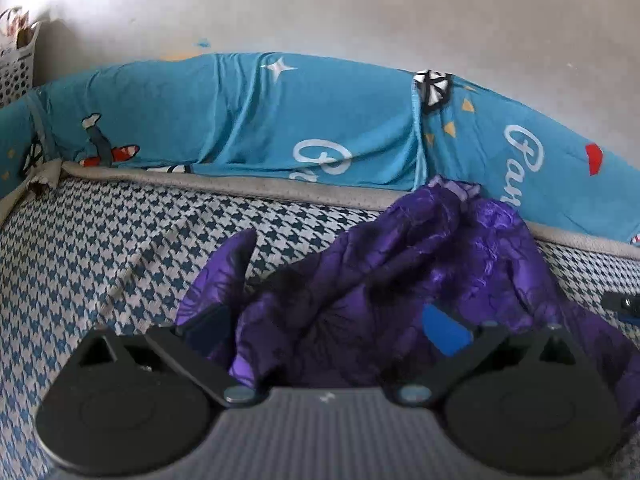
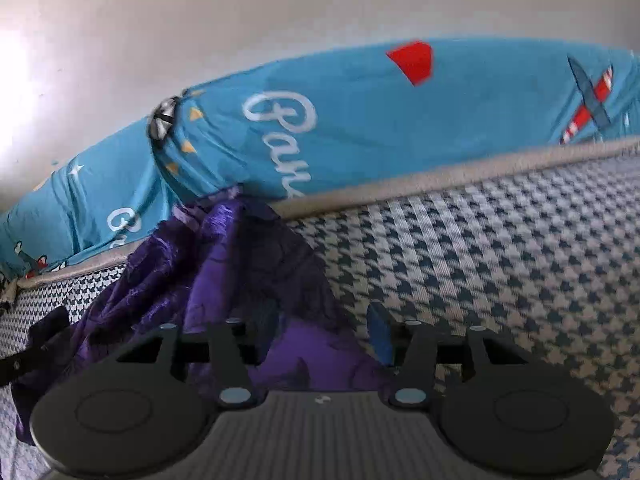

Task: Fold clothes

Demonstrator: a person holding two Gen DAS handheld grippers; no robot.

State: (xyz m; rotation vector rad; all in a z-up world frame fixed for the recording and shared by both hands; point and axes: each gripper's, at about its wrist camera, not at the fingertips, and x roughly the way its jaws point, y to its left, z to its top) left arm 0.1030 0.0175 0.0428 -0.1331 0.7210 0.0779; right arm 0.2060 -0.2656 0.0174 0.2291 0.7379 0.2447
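Nearest the lens in both views is the grey ribbed body of each tool with its two black discs, and just past it a crumpled purple garment [image 1: 400, 264] lying on a houndstooth-covered bed [image 1: 100, 248].

Beyond both tools, a long teal bolster [image 1: 248, 120] printed with white script, stars and planes runs along the far edge of the bed, against a pale wall [image 1: 360, 8]. The far end of the garment reaches up to that bolster.

The left tongs [image 1: 326, 326] stand wide open, the purple cloth heaped between and over them: the blue pad [image 1: 444, 330] of one finger shows against the fabric, the other finger is mostly buried in folds. Whether any cloth is pinched cannot be told.

The right tongs [image 2: 320, 330] are also spread wide. The garment [image 2: 224, 256] lies between them and off to their left; their right finger, blue-padded [image 2: 380, 332], sits at the cloth's edge over bare bedcover.

Far left of the left tongs stands a white perforated basket [image 1: 16, 68].
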